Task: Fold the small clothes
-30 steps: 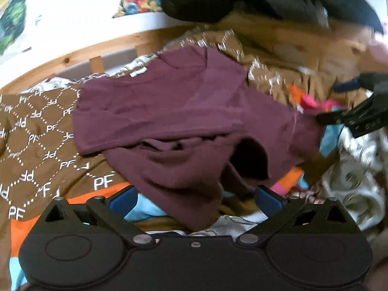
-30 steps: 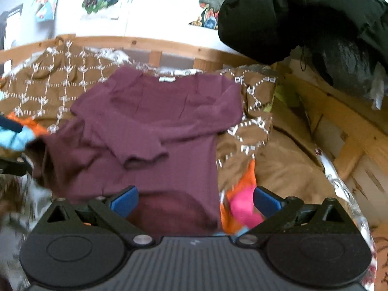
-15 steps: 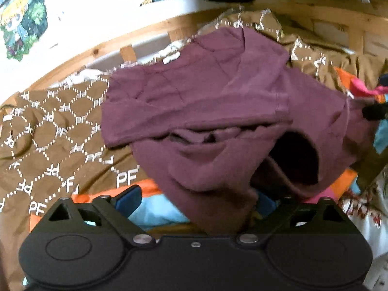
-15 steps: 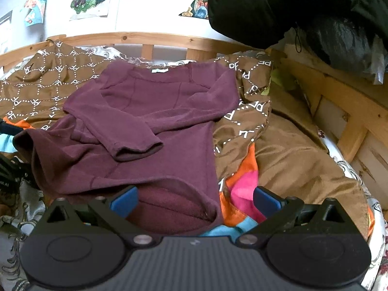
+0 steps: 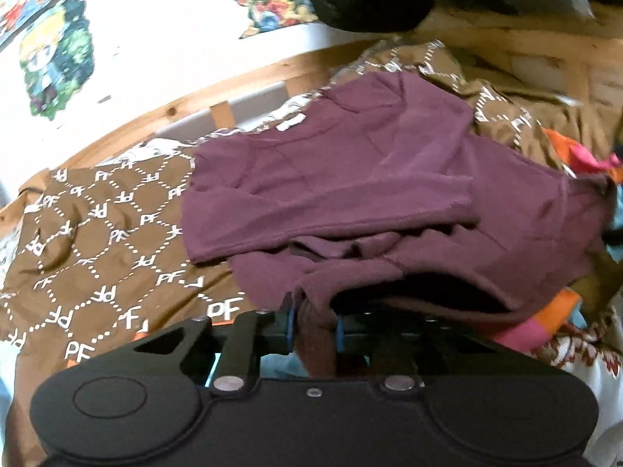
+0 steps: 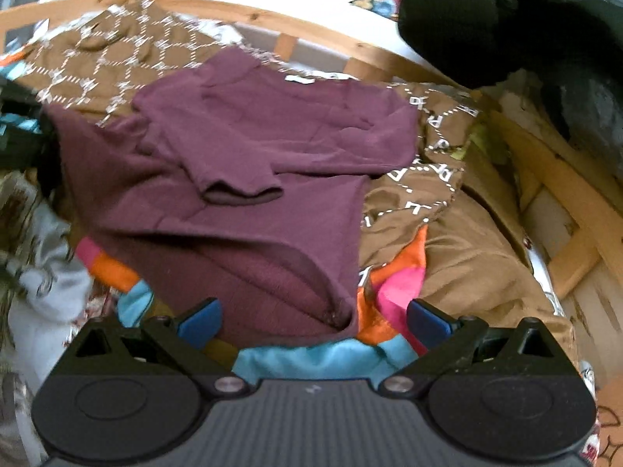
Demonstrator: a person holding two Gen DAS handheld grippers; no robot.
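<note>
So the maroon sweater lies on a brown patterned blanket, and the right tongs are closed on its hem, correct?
Not quite: the right tongs stand open over the hem of the maroon sweater, as the right wrist view shows. The sweater does lie on the brown patterned blanket.

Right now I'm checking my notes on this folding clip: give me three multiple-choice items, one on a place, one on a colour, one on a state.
1. Where does the maroon sweater lie?
A. On a brown blanket printed with white letters
B. In a laundry basket
C. On a bare wooden floor

2. What colour are the pads of the right tongs?
A. Red
B. Blue
C. Yellow

3. What are the left tongs doing?
A. Hanging empty above the bed
B. Holding a pink sock
C. Closing on the sweater's hem

Answers:
1 A: the brown blanket spreads out under and beside the sweater.
2 B: both pads show blue at the finger ends.
3 C: maroon cloth bunches between the narrowed pads, whose jaws are closing.
</note>
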